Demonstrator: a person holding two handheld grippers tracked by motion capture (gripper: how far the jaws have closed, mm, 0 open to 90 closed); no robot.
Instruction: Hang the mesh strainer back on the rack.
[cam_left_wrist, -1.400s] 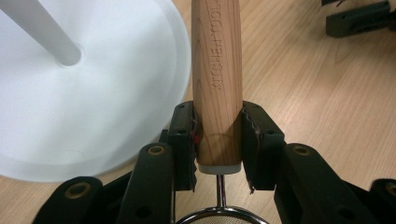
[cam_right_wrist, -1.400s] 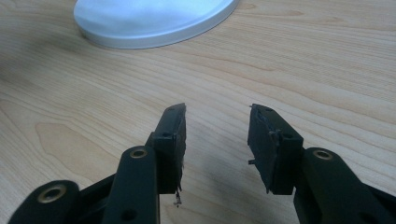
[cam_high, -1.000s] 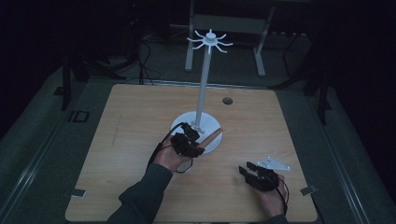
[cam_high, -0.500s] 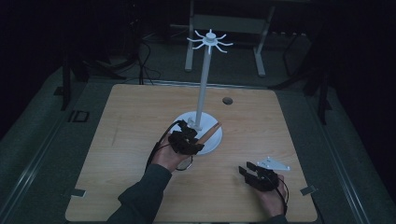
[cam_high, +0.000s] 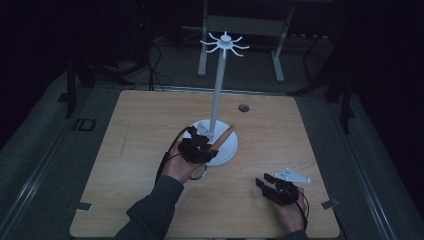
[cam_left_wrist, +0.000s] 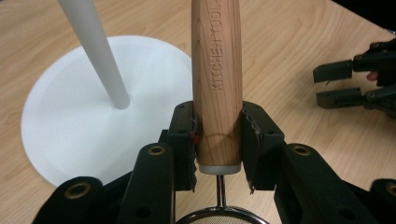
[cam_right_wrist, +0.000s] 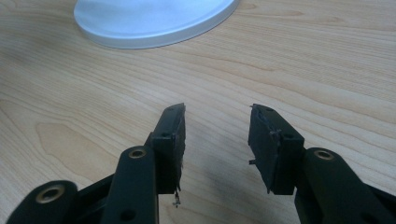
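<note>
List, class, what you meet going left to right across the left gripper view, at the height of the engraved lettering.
White pole → wooden handle → right gripper

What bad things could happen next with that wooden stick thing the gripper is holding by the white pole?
The left gripper clamps the strainer's wooden handle near its very end, so the long handle might swing or slip. It is close to the white stand's pole, so it could knock the pole and wobble the stand's base. The right gripper hangs open over the table, too far off to catch anything.
</note>
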